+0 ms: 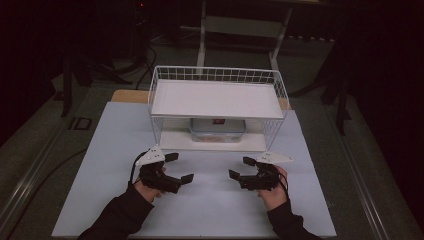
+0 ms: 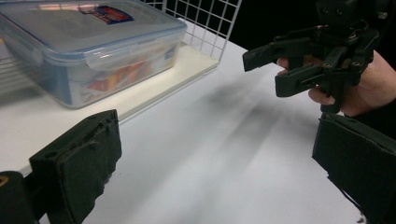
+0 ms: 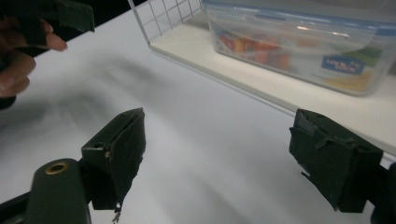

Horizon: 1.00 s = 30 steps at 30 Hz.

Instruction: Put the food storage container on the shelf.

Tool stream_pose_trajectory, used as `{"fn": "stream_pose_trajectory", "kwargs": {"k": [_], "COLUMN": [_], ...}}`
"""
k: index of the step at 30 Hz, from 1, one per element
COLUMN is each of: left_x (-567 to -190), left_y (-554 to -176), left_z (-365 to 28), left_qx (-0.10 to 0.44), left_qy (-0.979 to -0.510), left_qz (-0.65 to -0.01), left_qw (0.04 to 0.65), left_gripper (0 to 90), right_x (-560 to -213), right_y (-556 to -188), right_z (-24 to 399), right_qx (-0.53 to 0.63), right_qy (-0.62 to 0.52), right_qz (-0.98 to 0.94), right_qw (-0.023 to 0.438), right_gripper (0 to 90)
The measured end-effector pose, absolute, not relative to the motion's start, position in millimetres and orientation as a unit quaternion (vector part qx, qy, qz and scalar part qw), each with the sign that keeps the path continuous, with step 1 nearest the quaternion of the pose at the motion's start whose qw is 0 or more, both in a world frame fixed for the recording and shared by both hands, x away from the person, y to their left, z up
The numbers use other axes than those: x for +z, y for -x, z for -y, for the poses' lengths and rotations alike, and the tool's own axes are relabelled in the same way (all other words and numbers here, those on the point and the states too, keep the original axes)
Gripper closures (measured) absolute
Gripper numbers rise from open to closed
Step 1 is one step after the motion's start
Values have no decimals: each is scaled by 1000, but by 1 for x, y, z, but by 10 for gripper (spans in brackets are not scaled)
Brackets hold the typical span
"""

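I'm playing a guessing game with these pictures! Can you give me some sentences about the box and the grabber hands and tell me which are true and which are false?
1. The clear plastic food container sits on the lower shelf of the white wire rack. True.
2. The left gripper is holding the container. False: its jaws are open with nothing between them, above the white table.
3. The right gripper is open. True.
4. The container's lid is off. False: the lid with the blue rim is on.
5. Something stands on the rack's top shelf. False: it is bare.
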<state>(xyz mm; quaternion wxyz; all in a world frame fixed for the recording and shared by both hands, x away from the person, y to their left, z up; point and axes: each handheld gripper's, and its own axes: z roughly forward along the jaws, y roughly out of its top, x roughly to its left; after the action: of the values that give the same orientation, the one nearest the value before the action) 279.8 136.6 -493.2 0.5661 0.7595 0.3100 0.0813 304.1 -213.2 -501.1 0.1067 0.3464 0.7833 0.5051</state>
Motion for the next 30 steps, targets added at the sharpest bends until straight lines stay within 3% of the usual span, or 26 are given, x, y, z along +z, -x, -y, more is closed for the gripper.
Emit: {"fn": "stream_pose_trajectory", "kwargs": {"k": [14,30], "left_x": [-497,-501], "left_y": [-265,-244], "left_z": [-154,-175], "left_qx": [48,60], "left_qy": [-765,-764], "left_qz": [-290,-293], "left_qw": [574,571], "left_gripper": [15,15], "right_x": [-500,-506], "right_y": [-283,-264], "right_z": [240,271], "right_qx": [508,493], "right_qy": [-327,-316], "right_qz": [-789,-804], "right_qw": [112,104], "right_gripper": [170,163]}}
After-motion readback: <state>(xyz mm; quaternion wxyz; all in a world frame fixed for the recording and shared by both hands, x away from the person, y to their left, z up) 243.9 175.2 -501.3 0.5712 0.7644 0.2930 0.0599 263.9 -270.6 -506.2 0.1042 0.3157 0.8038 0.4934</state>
